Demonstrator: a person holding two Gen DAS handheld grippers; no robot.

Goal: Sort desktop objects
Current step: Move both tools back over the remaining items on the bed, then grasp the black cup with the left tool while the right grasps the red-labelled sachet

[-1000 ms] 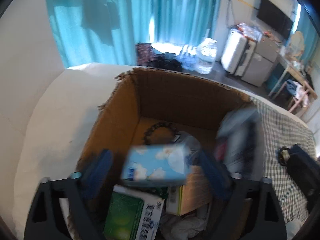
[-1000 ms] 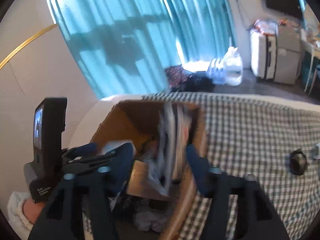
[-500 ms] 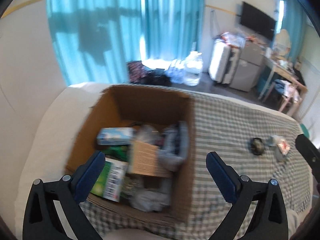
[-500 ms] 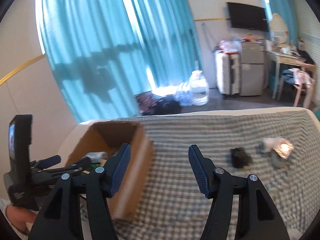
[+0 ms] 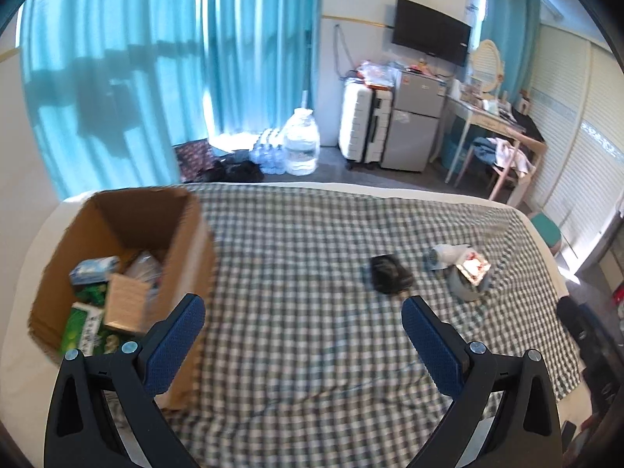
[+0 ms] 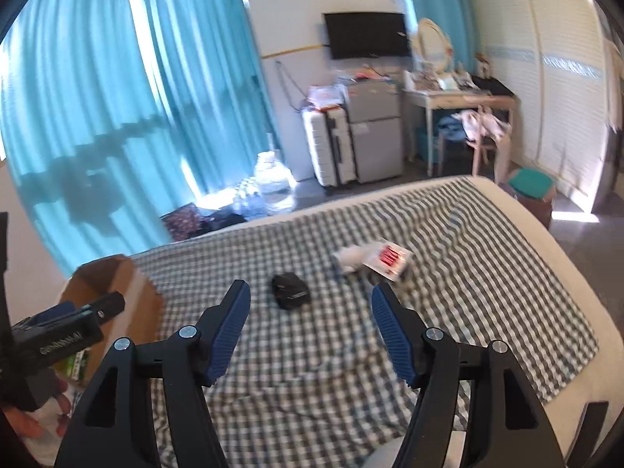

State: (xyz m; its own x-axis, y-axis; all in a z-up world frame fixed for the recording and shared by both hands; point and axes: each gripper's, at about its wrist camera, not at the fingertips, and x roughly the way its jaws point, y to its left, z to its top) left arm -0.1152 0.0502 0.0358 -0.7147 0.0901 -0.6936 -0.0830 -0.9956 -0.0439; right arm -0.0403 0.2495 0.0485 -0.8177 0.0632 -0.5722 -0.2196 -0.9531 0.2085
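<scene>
Desktop objects for sorting lie beyond two empty claws. Left claw (image 5: pixel 302 329) has its blue-padded jaws spread wide with nothing between them, hovering above the checked bedspread (image 5: pixel 296 257). Right claw (image 6: pixel 308 329) is likewise spread and empty, above the same cloth. Just ahead of the right claw, between its fingertips in its view, sits a small black object (image 6: pixel 290 290) on the spread. Past it, farther right, lie a small white hair dryer (image 6: pixel 351 257) and, touching it, a white packet with red print (image 6: pixel 388 259); the left view shows a grey thing under that packet, too blurred to name. At the left edge of the bed stands an open cardboard box (image 5: pixel 183 241), holding a light blue carton (image 5: pixel 93 269), a green and white box (image 5: pixel 80 331) and a brown cardboard piece (image 5: pixel 124 304). Beyond the bed hang teal curtains (image 5: pixel 156 58), with a large water jug (image 5: pixel 300 148), a white suitcase (image 5: pixel 360 128) and a small fridge (image 5: pixel 415 124) on the floor.
</scene>
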